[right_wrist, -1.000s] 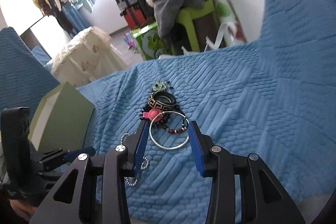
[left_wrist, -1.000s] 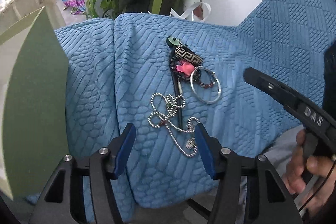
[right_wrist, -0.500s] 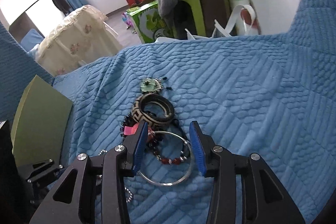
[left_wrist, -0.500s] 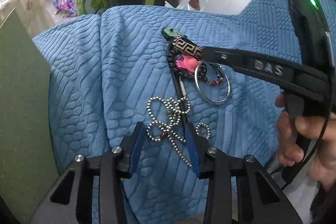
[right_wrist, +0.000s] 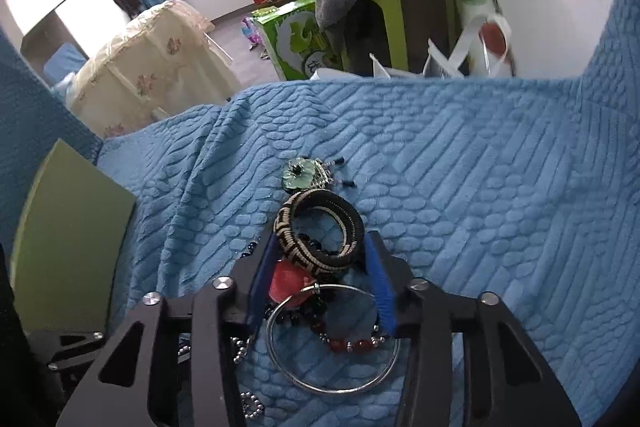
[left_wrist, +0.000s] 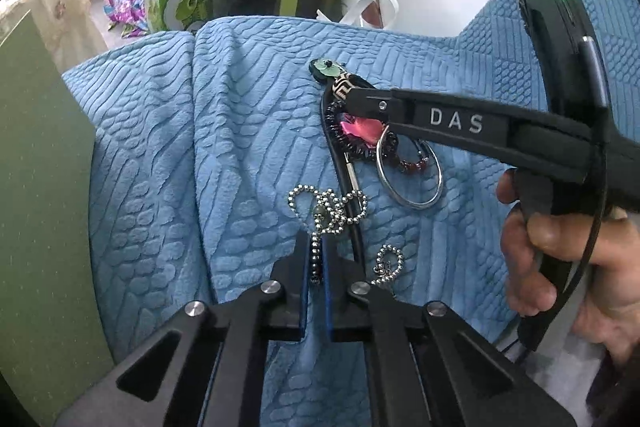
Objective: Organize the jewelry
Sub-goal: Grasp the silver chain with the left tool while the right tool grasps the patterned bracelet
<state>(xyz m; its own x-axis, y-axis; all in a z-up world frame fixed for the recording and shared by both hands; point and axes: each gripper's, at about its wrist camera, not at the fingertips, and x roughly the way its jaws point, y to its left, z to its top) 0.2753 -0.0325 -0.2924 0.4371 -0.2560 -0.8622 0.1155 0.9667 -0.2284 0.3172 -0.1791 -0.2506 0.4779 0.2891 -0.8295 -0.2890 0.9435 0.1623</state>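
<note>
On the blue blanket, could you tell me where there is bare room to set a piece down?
The blanket lies bare to the right of the woven bangle and silver hoop, and between the jewelry and the green board. It is crowded in the middle, where bangle, hoop and ball chain overlap under both grippers.

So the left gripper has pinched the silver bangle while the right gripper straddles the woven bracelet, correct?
Not quite. In the left wrist view the left gripper is shut on the silver ball chain, not the silver bangle, which lies untouched. The right gripper does straddle the woven bracelet, its jaws having just been closing.
</note>
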